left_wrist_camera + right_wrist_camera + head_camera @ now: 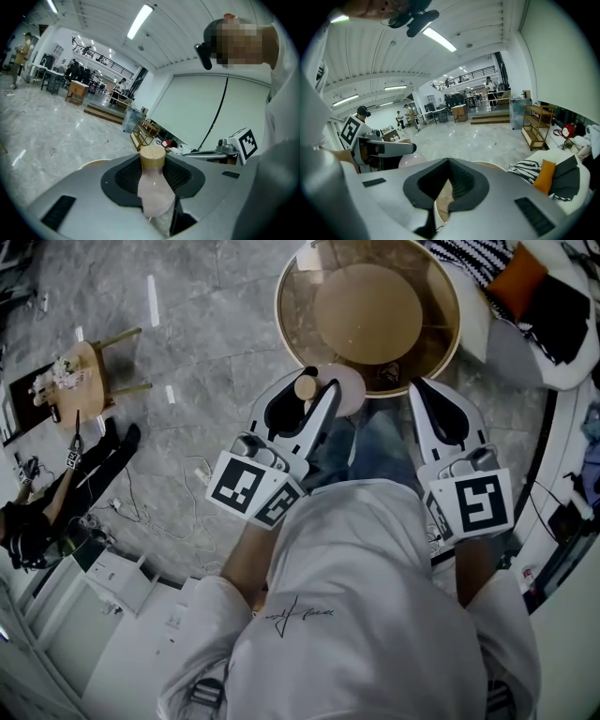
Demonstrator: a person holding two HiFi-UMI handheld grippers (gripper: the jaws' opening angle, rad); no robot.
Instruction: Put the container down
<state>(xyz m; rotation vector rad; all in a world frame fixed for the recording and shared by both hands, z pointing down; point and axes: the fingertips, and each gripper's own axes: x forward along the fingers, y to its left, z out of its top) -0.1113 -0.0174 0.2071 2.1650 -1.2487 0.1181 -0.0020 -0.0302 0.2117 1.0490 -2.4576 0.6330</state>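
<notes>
The container (pixel 343 390) is a pale pink bottle with a tan cap (pixel 306 387). My left gripper (pixel 312 386) is shut on it and holds it in the air, just short of the near rim of the round wood-rimmed glass table (pixel 451 334). In the left gripper view the container (pixel 155 190) stands upright between the jaws, its cap at the tips of my left gripper (pixel 153 158). My right gripper (pixel 427 390) hangs beside it, shut and holding nothing. Beyond the right gripper (pixel 448 162) in its own view I see the table rim (pixel 499 165) and the left gripper (pixel 377 148).
A small wooden stool (pixel 86 381) stands on the grey floor at the left, with cables (pixel 178 512) nearby. A sofa with a striped pillow and an orange cushion (pixel 516 279) curves round the table's right side. White furniture (pixel 122 582) sits at lower left.
</notes>
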